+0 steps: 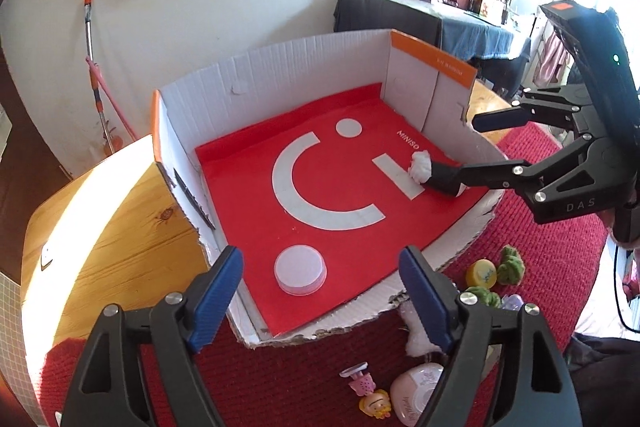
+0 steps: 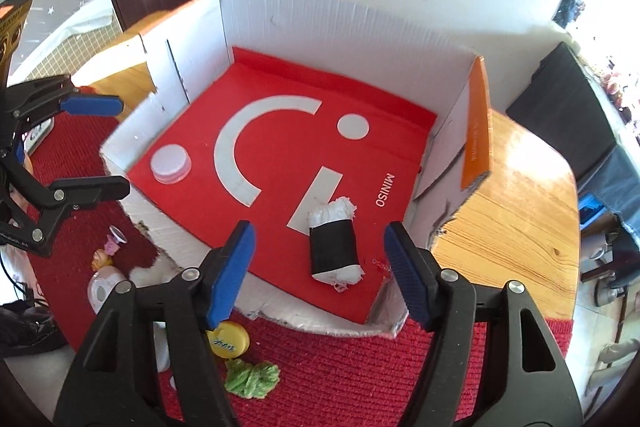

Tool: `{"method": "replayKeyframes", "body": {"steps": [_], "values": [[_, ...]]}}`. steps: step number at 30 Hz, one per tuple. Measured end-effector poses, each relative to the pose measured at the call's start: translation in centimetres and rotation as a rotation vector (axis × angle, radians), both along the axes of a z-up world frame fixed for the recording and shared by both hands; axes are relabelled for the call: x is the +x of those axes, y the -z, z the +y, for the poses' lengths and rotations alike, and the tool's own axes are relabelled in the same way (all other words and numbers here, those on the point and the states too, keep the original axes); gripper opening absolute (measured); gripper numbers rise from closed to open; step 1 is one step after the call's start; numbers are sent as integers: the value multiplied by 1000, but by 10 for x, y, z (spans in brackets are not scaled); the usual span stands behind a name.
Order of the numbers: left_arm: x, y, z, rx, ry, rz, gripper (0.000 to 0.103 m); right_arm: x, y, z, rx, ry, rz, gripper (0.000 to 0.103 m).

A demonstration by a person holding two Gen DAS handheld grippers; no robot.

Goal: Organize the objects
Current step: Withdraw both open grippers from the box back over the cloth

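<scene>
Below right gripper point(image 2: 316, 271), black-wrapped roll point(image 2: 334, 241) on box floor, jaws apart, empty.

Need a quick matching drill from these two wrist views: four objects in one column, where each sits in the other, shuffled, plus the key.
Things:
1. white round lid
2. black-and-white roll
3. yellow cap
4. green fuzzy toy

Places:
A. on the red mat, nearest the right wrist camera, outside the box
B. inside the cardboard box, lying by the MINISO lettering
C. on the red mat, just outside the box's torn front edge
D. inside the box, in its corner on the left gripper's side

Pairs: 1-D, 2-B, 3-C, 4-A
</scene>
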State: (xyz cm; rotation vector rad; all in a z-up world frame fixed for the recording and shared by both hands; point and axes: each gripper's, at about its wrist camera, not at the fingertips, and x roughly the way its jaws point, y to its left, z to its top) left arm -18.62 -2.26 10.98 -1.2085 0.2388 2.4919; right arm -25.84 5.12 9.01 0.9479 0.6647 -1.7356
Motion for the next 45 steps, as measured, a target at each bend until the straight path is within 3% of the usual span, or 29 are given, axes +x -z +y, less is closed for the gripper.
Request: {"method": "replayKeyframes", "body": {"steps": [6, 20, 29, 45], "values": [[19, -19, -4, 31, -56, 72, 88, 15, -11, 10, -82, 45, 18, 69], [71, -46, -5, 98, -151, 225, 97, 49, -52, 69, -267, 128, 96, 89], [101, -32, -2, 92, -228, 280, 98, 77, -38, 88, -302, 180, 136, 93], [146, 6, 3, 125, -324, 287, 101, 109, -4, 117, -372, 278, 127, 93]]}}
